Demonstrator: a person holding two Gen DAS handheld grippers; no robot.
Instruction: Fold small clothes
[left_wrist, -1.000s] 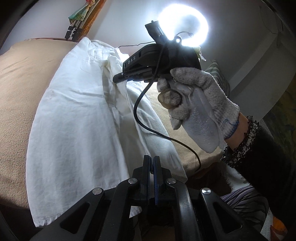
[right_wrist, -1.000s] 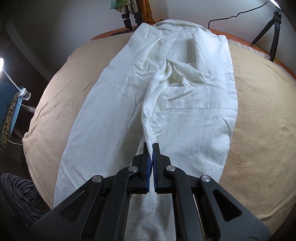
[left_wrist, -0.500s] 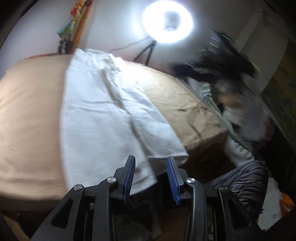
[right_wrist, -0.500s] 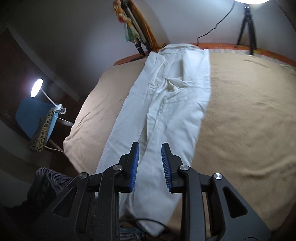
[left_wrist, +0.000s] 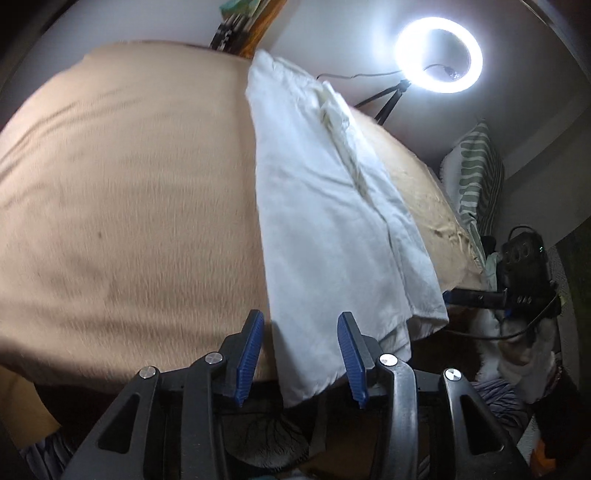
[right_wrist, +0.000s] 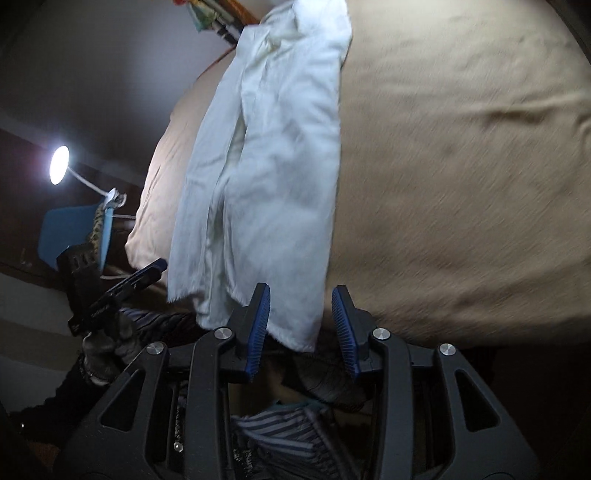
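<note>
On the tan bed (left_wrist: 122, 206) a pair of white trousers (left_wrist: 325, 221) lies stretched lengthwise, waistband at the far end near the wall, the two legs side by side and their hems hanging just over the near edge; from the right wrist view the same trousers (right_wrist: 273, 162) run from the top of the frame down to the hem ends between the blue pads.

Left gripper (left_wrist: 301, 354) hovers at the near edge with its fingers (left_wrist: 249, 354) well apart, one leg hem sitting between them but not pinched; right gripper (right_wrist: 301, 326) is likewise spread wide, its fingers (right_wrist: 258, 325) flanking the other hem without closing on it; neither holds anything.

Judging by this, the garment is laid out flat and no fold is yet made; the step in hand looks like lining up on the two leg hems for a first grasp.

Next move probably calls for each gripper to dip slightly, close on its own hem corner through both cloth layers, then lift together and carry the hems toward the waistband; uneven lifting would likely skew the fold, and thin fabric may slip from a shallow pinch.

A ring light (left_wrist: 437, 55) glares beyond the bed; both views are motion-blurred, so fine creases cannot be read.
</note>
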